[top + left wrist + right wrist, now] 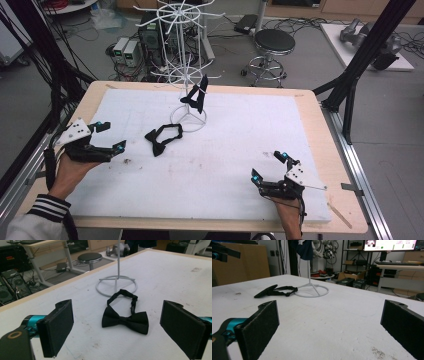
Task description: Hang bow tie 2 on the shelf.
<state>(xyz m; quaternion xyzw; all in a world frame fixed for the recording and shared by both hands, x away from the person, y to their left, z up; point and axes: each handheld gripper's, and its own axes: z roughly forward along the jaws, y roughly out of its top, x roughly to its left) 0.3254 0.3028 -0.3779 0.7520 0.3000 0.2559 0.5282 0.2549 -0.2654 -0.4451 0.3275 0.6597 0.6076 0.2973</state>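
One black bow tie lay flat on the white mat, strap loop toward the rack's ring base. You aimed your left gripper at it, jaws wide apart and empty. Best bite: the centre knot. Your right gripper rested low, well apart, jaws spread.
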